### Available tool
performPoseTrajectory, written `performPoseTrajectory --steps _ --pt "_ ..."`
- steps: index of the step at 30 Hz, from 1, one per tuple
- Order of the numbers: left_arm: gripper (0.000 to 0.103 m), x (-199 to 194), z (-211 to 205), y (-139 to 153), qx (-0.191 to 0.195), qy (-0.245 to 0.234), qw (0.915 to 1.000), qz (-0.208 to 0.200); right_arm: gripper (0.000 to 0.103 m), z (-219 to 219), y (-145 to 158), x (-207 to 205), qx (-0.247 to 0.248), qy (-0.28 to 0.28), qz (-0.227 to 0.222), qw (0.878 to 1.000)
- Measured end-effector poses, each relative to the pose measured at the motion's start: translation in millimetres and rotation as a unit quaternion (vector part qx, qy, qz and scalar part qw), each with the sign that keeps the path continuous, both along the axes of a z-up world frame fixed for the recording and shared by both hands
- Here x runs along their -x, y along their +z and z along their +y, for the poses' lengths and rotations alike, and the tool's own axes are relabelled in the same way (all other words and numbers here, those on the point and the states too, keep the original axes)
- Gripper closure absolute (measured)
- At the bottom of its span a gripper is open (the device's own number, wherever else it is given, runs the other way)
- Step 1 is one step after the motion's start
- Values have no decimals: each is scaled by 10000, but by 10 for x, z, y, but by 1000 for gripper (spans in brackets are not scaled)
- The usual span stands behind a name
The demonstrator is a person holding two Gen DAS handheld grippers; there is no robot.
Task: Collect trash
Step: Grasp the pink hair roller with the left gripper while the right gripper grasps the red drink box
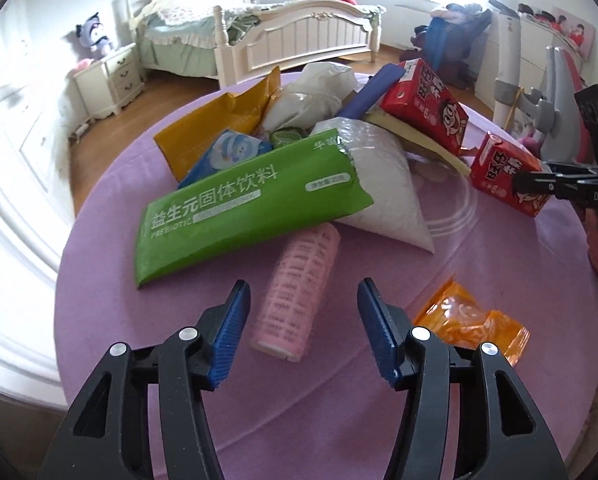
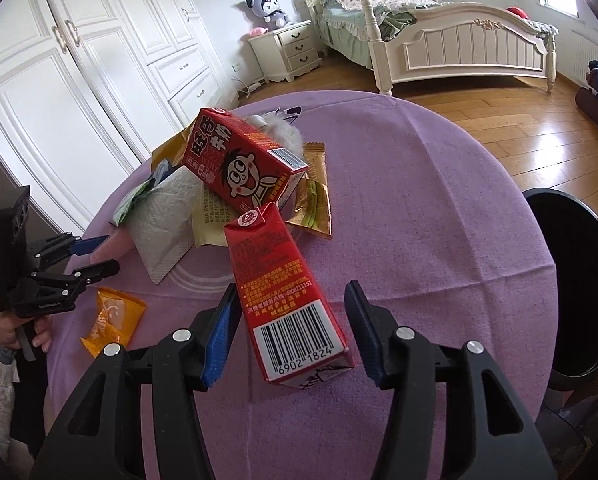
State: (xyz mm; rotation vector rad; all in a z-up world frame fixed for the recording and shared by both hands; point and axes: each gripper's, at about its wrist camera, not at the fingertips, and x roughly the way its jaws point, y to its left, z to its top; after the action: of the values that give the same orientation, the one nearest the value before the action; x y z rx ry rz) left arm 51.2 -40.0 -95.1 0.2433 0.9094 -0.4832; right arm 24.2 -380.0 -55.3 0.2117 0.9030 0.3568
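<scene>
Bedroom, round purple-clothed worktop [image 1: 111, 240] | left view: left gripper [image 1: 303, 332] spread around pink ribbed plastic cylinder [image 1: 299, 292], litter heap untouched | right view: right gripper [image 2: 289, 334] apart astride red paper milk carton [image 2: 287, 296]; black round bin [image 2: 579, 280] beside worktop | progress: seemingly just starting

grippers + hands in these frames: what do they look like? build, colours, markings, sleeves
Both match: left gripper and right gripper have black plastic linkage arms with cut-out slots, silver round pivot pins and blue ribbed finger pads. Seen from the right wrist view, the left unit has a black pistol-style handle, small white lettering too small to read, and a black camera block on top. The hand is bare, with a white padded sleeve. No cables visible.
</scene>
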Motion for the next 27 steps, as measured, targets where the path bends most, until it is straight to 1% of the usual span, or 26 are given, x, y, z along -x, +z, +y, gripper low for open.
performPoseTrajectory --steps 1,2,3,4,8,12,15,16,18,24,27 --pt "60 -13 -32 -23 -82 16 9999 61 58 15 6 10 40 13 -47 10000" --pt "71 -14 -64 -35 -244 79 9997 27 62 27 5 14 72 29 -54 10000" --pt "73 -16 -71 -25 -277 121 9995 -21 68 37 4 16 110 20 -55 9999" --pt "73 -29 -94 -11 -226 134 9997 -22 69 39 19 18 129 18 -74 9999" --pt "73 118 -52 39 161 247 9996 -12 70 -17 83 65 36 21 -249 9997" --pt "74 321 -82 146 495 405 9977 -220 70 -93 112 77 -153 -3 -293 9995" --pt "74 442 -106 222 1094 670 9914 -240 71 -134 156 98 -279 -12 -363 9990" --pt "74 495 -148 248 1237 694 9896 -259 71 -151 177 105 -346 -14 -394 9986" --pt "74 562 -254 299 1400 678 9872 -342 71 -198 211 113 -492 -33 -441 9978" --pt "74 535 -603 508 1886 487 9797 -465 71 -444 282 140 -829 -211 -540 9949" --pt "73 450 -809 539 2170 359 9748 -370 71 -606 299 151 -937 -373 -594 9931"
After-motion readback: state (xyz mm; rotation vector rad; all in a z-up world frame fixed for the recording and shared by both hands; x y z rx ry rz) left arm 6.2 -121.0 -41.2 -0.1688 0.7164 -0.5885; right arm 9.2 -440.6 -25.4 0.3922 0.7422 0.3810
